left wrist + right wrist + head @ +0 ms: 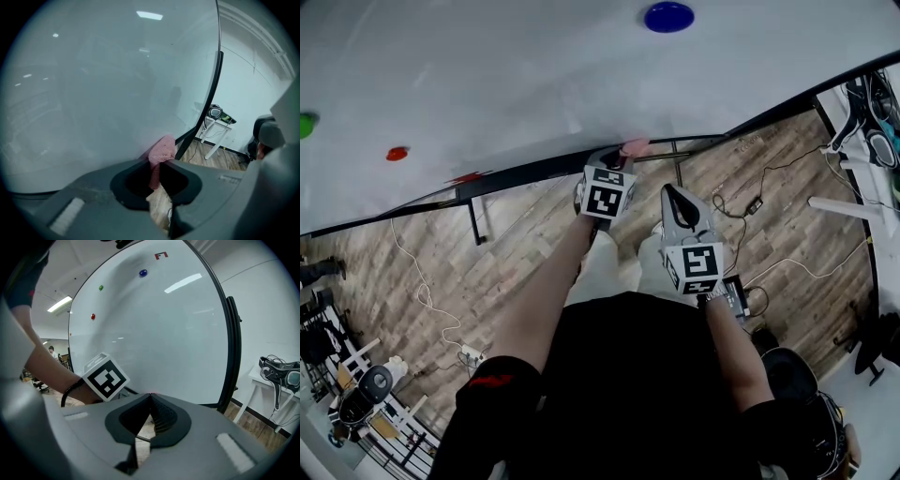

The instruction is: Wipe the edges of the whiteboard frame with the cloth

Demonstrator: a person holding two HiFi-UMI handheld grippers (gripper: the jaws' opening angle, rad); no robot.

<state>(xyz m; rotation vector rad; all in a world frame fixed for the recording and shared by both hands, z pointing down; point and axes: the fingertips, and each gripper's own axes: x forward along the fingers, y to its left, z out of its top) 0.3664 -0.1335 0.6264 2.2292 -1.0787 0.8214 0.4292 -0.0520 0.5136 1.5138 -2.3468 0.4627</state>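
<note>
Cloth point(162, 149): pink, clamped in L gripper point(158, 165) jaws, at frame point(534, 171) lower edge. R gripper point(150, 398): jaws together, empty. Advice: press cloth flat, slide along edge.

Pretty bright, even indoor light. Strip-light glare streaks across the whiteboard point(154, 333), upper right in the right gripper view. Both gripper views fisheye hard: black corners, soft blurry foreground.

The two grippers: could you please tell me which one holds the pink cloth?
The left gripper, jaws shut on the pink cloth at the whiteboard's black frame; the right gripper is shut and empty.
</note>
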